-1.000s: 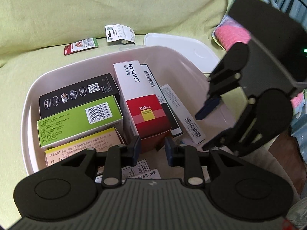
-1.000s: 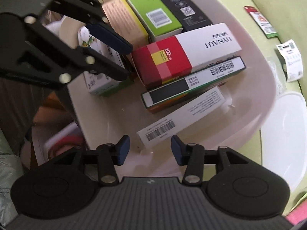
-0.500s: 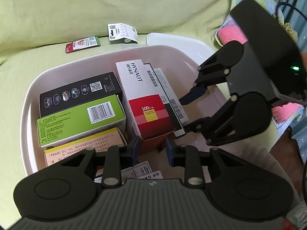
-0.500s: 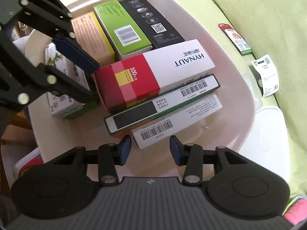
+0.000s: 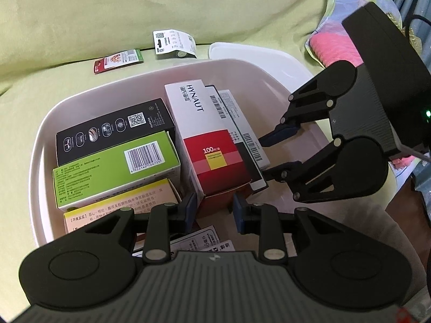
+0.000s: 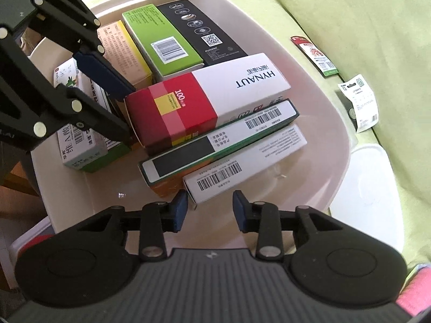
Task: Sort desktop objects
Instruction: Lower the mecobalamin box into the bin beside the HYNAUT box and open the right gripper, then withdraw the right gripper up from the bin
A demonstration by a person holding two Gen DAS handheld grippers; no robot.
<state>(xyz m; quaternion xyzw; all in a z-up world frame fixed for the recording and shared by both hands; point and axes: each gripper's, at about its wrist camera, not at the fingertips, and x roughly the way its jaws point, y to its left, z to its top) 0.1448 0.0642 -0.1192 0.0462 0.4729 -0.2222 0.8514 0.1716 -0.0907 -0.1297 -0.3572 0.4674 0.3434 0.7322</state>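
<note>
A pale plastic tub (image 5: 107, 86) (image 6: 323, 94) on a green cloth holds several boxes packed side by side. A red-and-white HYNAUT box (image 5: 199, 123) (image 6: 242, 88) lies in the middle. Beside it are a dark-edged box (image 6: 215, 140) and a slim white barcoded box (image 5: 256, 148) (image 6: 256, 156). My left gripper (image 5: 214, 210) is open at the HYNAUT box's red end. My right gripper (image 6: 210, 210) (image 5: 269, 156) is open, its fingertips either side of the slim white box's near end. Green (image 5: 107, 169), black (image 5: 107, 132) and yellow (image 5: 121, 204) boxes fill the tub's left.
A white lid (image 5: 256, 56) (image 6: 371, 188) lies on the cloth behind the tub. A red-and-green packet (image 5: 118, 59) (image 6: 315, 53) and a white labelled packet (image 5: 172, 43) (image 6: 358, 102) rest beyond the rim. A pink knitted item (image 5: 334, 48) sits at the far right.
The slim white box, lying loose and askew a second ago, now sits flush against the dark-edged box. The right gripper has followed it in. The left gripper has barely moved.
</note>
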